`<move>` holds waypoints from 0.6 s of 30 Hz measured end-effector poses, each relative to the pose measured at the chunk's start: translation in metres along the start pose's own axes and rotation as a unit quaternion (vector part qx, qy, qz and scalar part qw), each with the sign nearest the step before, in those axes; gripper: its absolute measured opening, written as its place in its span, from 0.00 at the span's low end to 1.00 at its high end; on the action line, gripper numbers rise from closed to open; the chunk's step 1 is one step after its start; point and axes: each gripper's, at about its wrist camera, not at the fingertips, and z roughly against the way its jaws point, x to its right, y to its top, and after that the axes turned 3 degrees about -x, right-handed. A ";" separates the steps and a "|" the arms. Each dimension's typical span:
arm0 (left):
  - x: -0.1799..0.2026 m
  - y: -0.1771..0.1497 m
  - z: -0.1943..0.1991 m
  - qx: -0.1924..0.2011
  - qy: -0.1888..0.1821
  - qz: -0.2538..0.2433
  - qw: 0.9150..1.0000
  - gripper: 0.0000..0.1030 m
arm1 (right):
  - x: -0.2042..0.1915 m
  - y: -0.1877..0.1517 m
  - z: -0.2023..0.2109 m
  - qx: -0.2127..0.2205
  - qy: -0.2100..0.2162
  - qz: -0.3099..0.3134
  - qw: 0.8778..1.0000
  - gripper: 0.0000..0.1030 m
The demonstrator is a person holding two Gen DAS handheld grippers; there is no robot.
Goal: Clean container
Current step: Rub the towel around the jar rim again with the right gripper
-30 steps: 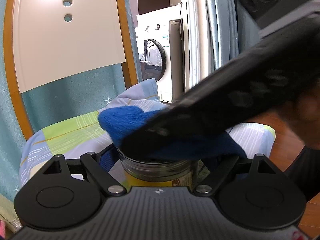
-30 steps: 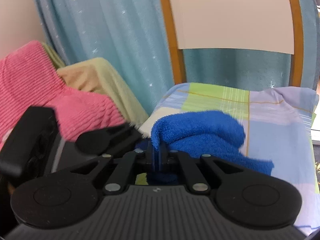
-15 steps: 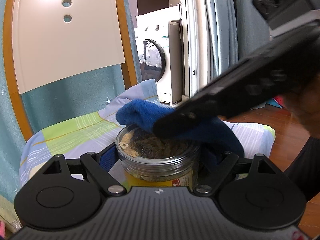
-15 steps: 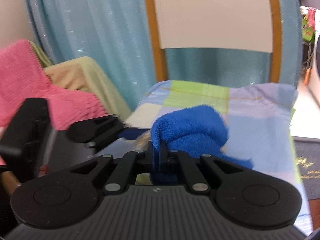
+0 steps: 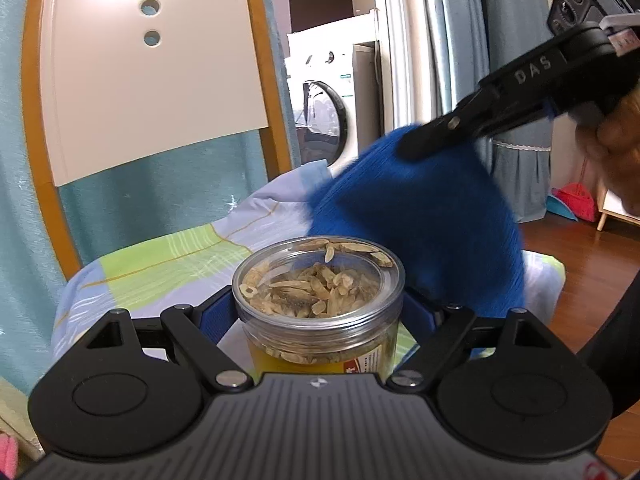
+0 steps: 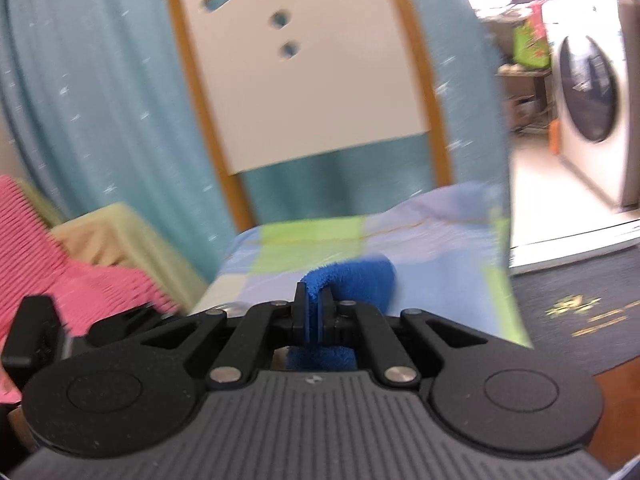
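Jar (image 5: 320, 300) upright between left tongs (image 5: 320, 320), over cushion (image 5: 168, 264) on chair seat, chair back (image 5: 152, 80) behind. Cloth (image 5: 420, 216) up and right of jar, pinched in right tongs (image 6: 315, 316). Washing machine (image 5: 332, 108) far behind, past the doorway.

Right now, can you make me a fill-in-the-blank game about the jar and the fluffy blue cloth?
1. The left gripper is shut on a clear ____ with dried slices inside.
2. The cloth pinched in the right gripper is ____ in colour.
3. Through the doorway behind the chair stands a white ____ machine.
4. The top of the jar is ____ by the cloth, which hangs beside it.

Missing words: jar; blue; washing; uncovered
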 end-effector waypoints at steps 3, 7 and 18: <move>-0.004 0.001 0.000 0.000 0.012 0.007 1.000 0.83 | 0.006 0.011 0.012 0.026 -0.041 0.025 0.998 0.02; -0.004 0.002 -0.003 -0.001 0.007 0.006 1.000 0.83 | -0.005 0.017 0.014 0.032 -0.033 0.055 0.997 0.02; 0.001 0.002 -0.008 0.002 -0.008 -0.014 1.000 0.83 | -0.079 -0.023 -0.041 -0.080 0.126 0.134 0.980 0.02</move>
